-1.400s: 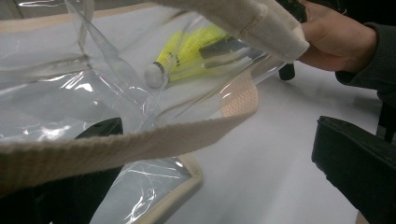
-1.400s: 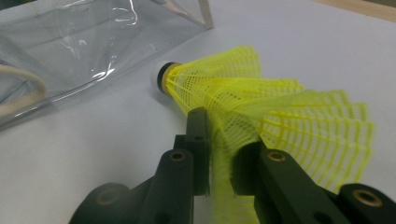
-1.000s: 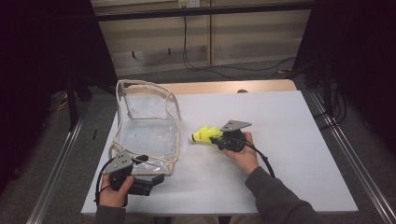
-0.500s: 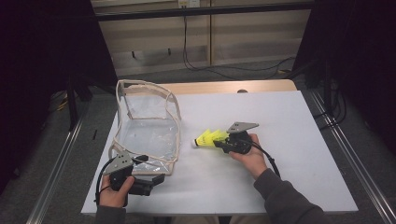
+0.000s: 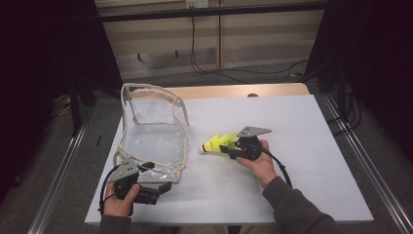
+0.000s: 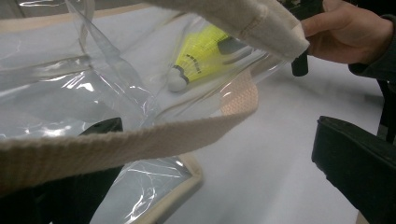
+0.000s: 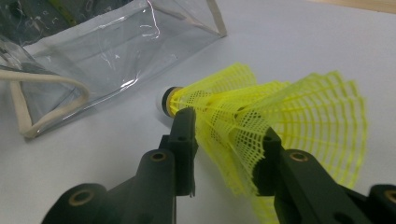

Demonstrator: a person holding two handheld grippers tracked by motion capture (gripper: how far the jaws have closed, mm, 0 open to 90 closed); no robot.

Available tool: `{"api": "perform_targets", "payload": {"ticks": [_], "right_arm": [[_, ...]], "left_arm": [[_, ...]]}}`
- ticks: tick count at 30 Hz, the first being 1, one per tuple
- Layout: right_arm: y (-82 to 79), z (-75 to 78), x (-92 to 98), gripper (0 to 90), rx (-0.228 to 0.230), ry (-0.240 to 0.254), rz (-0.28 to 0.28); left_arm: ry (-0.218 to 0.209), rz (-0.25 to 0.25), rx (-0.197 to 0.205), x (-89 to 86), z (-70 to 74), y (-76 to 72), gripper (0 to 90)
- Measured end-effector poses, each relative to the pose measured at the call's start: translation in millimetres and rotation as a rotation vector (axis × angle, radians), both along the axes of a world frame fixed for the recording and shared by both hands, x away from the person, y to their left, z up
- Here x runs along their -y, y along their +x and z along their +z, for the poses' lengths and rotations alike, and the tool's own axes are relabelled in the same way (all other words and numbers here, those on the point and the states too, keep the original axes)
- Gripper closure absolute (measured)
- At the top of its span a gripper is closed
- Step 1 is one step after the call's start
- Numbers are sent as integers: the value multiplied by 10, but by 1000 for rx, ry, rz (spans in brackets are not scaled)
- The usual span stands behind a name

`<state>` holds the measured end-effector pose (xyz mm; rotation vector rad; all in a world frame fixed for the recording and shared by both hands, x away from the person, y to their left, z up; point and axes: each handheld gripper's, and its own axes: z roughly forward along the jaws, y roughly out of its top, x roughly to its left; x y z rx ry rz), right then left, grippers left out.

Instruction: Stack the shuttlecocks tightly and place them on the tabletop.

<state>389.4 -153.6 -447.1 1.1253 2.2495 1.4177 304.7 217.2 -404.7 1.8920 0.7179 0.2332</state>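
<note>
A yellow plastic shuttlecock [image 5: 216, 143] lies low over the white table [image 5: 302, 122], its white cork toward the clear bag [image 5: 156, 131]. My right gripper [image 5: 228, 147] holds it by the mesh skirt [image 7: 261, 112]. The jaws have just been opening, and the folded skirt still sits between them, touching both pads. The bag has cream webbing trim [image 6: 116, 144] and stands open at the table's left. My left gripper [image 5: 163, 187] is at its near corner, open. One jaw shows dark through the plastic [image 6: 70, 84], the other stands outside. The shuttlecock [image 6: 201, 51] is seen through the bag.
The table's front edge runs just below both hands. A wooden strip [image 5: 234, 90] borders the far edge, with cables on the floor beyond. Metal rails [image 5: 360, 156] flank the table. White surface lies free to the right of my right hand.
My right hand has edged slightly to the right with the shuttlecock. The left hand and the bag have stayed put.
</note>
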Motion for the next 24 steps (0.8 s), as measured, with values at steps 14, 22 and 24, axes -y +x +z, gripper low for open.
{"api": "perform_targets", "payload": {"ticks": [14, 22, 24], "right_arm": [[66, -89, -115, 563, -2, -37, -23], [89, -95, -160, 605, 4, -74, -41], [92, -98, -174, 628, 6, -78, -40]], "left_arm": [[1, -1, 0, -3, 0, 2, 28], [-1, -2, -2, -4, 0, 4, 29], [-1, -2, -2, -6, 0, 4, 29]]}}
